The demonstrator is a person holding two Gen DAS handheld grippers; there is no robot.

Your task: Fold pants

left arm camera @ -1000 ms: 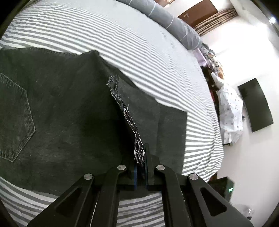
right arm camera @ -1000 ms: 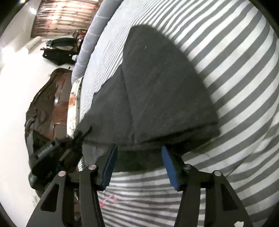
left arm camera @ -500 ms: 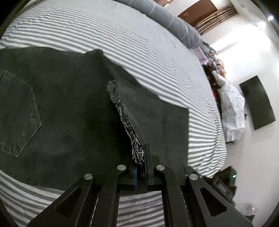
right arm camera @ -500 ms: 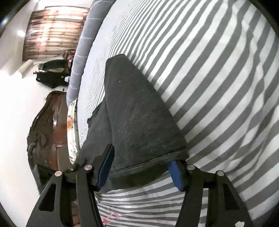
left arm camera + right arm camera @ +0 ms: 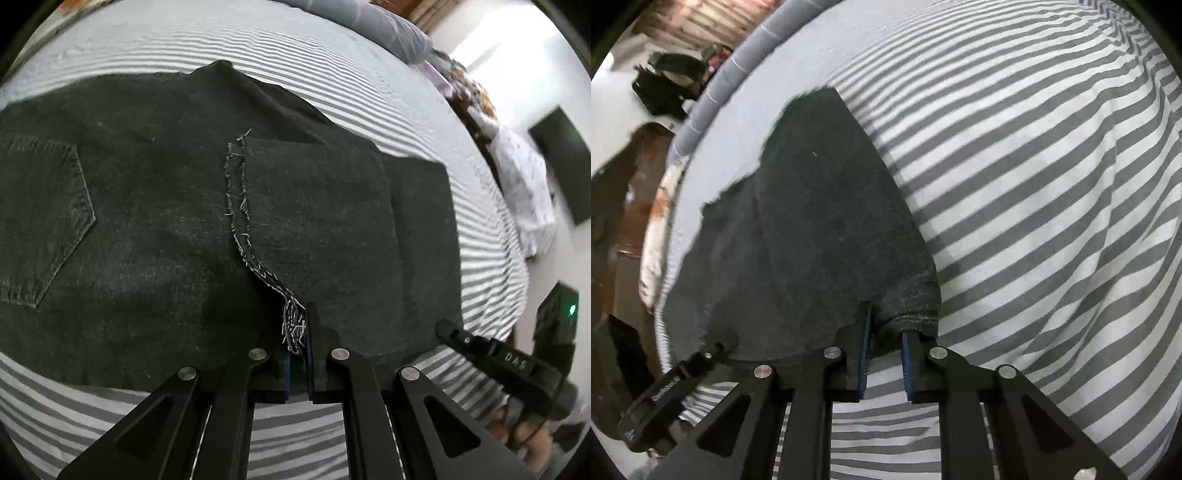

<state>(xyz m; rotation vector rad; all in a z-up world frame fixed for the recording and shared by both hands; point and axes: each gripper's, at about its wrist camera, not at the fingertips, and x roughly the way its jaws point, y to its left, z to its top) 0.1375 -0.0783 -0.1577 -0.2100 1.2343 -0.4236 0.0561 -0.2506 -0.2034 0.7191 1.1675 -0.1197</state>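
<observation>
Since the earlier frame the left gripper (image 5: 298, 345) has come lower over the bed, so the pants (image 5: 155, 229) now fill more of its view and lie flatter on the striped bedsheet (image 5: 332, 51). Its jaws are pressed almost together and they pinch the frayed hem (image 5: 291, 325) of the leg that is folded back over the seat part. A back pocket (image 5: 44, 218) is visible at the left side. At the lower right edge the other tool enters the picture, and some fingers (image 5: 517, 432) of the person are seen under it, blurred. A grey pillow (image 5: 369, 18) lies at the far end of the bed.

From the right wrist view, the right gripper (image 5: 886, 354) has just been closing its jaws, and a bunched fold of the dark pants (image 5: 812, 229) now sits between the blue pads (image 5: 865, 354), which squeeze it. This cloth lies on the same bedsheet (image 5: 1034, 184), near the bed's edge. Brown wooden furniture (image 5: 624, 206) stands beside the bed at the left.
</observation>
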